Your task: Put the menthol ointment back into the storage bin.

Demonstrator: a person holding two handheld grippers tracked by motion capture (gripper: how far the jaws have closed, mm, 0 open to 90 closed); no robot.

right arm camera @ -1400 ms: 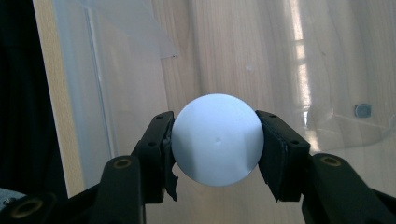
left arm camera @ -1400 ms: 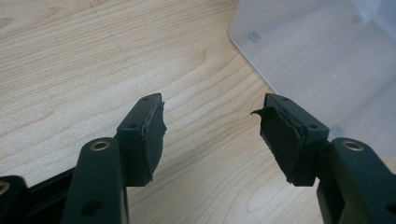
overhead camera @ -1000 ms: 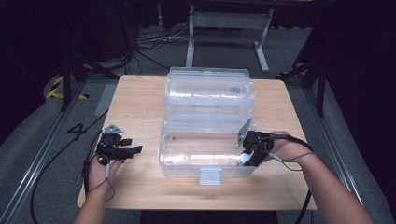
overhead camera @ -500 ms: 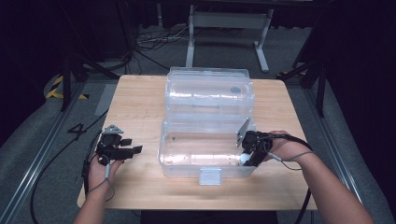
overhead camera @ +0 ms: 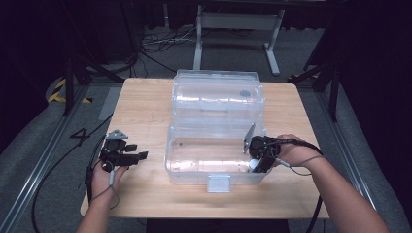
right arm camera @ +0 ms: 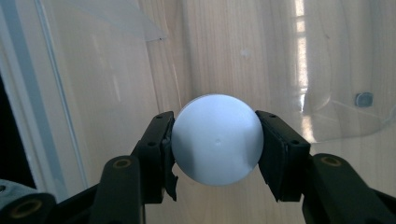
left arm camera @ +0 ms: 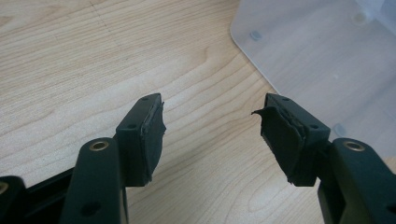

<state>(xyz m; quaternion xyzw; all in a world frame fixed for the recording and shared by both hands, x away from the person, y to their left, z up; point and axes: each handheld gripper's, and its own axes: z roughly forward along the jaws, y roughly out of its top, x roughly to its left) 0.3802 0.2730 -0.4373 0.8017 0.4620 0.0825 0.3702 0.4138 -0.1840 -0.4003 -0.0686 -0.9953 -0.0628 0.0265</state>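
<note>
High view, table: a pale wooden table [overhead camera: 145,111] carries a clear plastic box [overhead camera: 214,155] with its lid [overhead camera: 218,92] thrown back toward the far edge.
High view, box latch: a small clear latch tab [overhead camera: 218,183] sticks out of the near wall, facing the person.
High view, right gripper: the right gripper [overhead camera: 257,162] dips inside the box at its right end, a white ball [overhead camera: 253,164] showing at its tip, low by the box floor.
High view, left gripper: the left gripper [overhead camera: 138,155] hangs over bare wood left of the box, well clear of it, jaws pointing toward the box.
High view, arms: both forearms come in from the near edge, a cable trailing from each tool.

Left gripper view, tongs: the left gripper [left arm camera: 210,130] is released, its two black jaws standing wide apart with only wood grain between them.
Left gripper view, surroundings: the rounded corner of the clear plastic box [left arm camera: 322,60] lies ahead and to the right, apart from the jaws.

Right gripper view, tongs: the right gripper [right arm camera: 215,140] is clenched on the white ball [right arm camera: 215,139], a pad pressing each side of it.
Right gripper view, ball's place: the ball sits between the jaws inside the box, over its see-through floor [right arm camera: 261,56], wood showing beneath.
Right gripper view, box wall: a clear wall [right arm camera: 42,93] rises at the left.
</note>
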